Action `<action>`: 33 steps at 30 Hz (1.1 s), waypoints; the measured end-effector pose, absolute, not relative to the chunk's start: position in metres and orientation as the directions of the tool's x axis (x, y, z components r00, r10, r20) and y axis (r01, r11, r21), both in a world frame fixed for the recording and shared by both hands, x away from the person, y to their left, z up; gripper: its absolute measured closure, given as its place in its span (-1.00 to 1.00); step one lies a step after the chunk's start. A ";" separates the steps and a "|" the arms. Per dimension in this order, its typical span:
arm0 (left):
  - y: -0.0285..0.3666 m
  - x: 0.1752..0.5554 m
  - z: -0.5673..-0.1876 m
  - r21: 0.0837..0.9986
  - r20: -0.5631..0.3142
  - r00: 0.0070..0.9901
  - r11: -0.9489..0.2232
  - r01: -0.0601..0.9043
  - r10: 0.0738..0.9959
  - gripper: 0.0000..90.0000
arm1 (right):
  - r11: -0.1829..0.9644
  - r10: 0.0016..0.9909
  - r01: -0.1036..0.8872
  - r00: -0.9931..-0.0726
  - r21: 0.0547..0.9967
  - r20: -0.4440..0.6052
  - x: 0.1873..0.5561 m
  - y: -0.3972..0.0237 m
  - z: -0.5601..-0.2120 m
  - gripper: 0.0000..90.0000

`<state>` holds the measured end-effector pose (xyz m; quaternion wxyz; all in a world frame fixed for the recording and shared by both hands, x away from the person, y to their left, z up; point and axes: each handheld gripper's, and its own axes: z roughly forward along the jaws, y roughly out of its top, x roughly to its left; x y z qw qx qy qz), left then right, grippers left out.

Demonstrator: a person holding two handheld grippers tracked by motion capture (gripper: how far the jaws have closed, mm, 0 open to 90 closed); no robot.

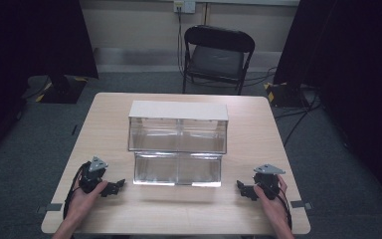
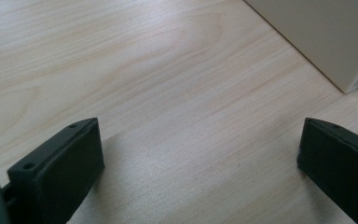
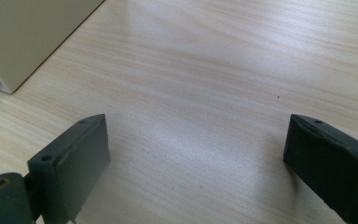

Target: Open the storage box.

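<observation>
A black folding chair [image 1: 218,57] stands beyond the wooden table [image 1: 109,119], with cables [image 1: 298,119] trailing across the grey floor [image 1: 40,149].

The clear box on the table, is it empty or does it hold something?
Empty, as far as the high view shows. Through the walls of the clear box, upper and lower compartments show nothing inside. Both grippers rest on the table apart from it.

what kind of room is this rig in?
Probably a lab or recording room, not a home. A bare wooden table carries just a clear two-tier bin unit. Dark curtains hang at both sides, cables run over grey carpet to a wall socket, and a folding chair stands behind.
</observation>
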<state>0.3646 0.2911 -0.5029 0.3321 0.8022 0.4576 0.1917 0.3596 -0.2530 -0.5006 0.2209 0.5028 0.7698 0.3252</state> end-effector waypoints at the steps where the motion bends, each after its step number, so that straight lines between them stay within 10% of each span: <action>1: 0.291 0.365 -0.503 0.708 0.003 0.508 -0.360 0.607 0.862 -1.00 | 0.282 0.918 0.631 -0.396 0.723 -0.013 0.360 -0.253 -0.501 -0.86; 33: 0.291 0.364 -0.503 0.709 0.007 0.505 -0.361 0.606 0.863 -1.00 | 0.243 0.863 0.563 -0.498 0.790 0.090 0.335 -0.244 -0.461 -0.68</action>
